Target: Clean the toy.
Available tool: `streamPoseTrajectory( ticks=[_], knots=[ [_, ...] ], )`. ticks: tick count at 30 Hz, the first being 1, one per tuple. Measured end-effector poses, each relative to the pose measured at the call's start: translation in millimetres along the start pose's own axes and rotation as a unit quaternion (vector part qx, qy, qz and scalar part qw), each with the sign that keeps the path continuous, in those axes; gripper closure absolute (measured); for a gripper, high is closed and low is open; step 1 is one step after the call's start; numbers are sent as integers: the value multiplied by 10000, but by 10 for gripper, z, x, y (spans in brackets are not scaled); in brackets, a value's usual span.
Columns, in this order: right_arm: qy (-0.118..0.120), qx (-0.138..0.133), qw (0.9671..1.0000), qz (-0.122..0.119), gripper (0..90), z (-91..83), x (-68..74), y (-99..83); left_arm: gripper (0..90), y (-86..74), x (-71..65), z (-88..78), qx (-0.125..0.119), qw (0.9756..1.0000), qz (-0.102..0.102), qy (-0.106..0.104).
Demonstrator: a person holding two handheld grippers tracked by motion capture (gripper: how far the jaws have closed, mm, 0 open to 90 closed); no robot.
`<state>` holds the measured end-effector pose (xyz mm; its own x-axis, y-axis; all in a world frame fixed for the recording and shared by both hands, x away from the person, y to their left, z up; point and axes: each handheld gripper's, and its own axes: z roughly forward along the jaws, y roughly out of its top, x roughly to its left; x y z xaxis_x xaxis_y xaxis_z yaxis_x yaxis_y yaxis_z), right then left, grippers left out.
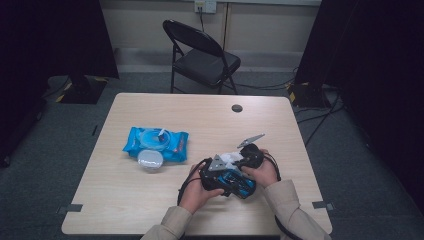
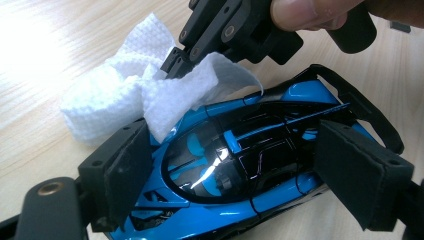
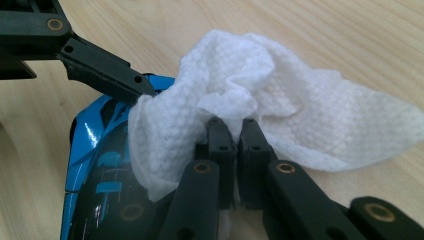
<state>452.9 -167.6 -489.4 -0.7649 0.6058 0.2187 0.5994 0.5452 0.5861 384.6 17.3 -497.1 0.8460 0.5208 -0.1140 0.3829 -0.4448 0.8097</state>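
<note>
At near edge of bench (image 1: 165, 107), wiping step: left tongs (image 2: 235, 165) clamping blue toy car (image 2: 235, 165) by both sides, right tongs (image 3: 232, 130) pressed together on white wipe (image 3: 280, 110) at car body; next, probably drag wipe gently along roof.

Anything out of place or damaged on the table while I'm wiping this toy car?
Nothing looks damaged or spilled. The wipes pack lies with its round lid flipped open and one wipe poking up, so it may dry out. The white wipe is pinched in the right tool, lying against the blue toy car, which the left tool clamps.
</note>
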Motion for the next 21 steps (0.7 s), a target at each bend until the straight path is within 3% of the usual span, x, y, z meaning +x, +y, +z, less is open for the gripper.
streamPoseTrajectory(
  ticks=[12, 21],
  knots=[
    [-81, -48, 10000, 11, 872, 70, 28, 93, 157, -6, -2, -1, -17, 10000, 11, 9],
    [-25, -275, 9995, 156, 871, 99, 15, 102, 157, -10, -10, 1, -38, 10000, 2, 15]
  ],
)
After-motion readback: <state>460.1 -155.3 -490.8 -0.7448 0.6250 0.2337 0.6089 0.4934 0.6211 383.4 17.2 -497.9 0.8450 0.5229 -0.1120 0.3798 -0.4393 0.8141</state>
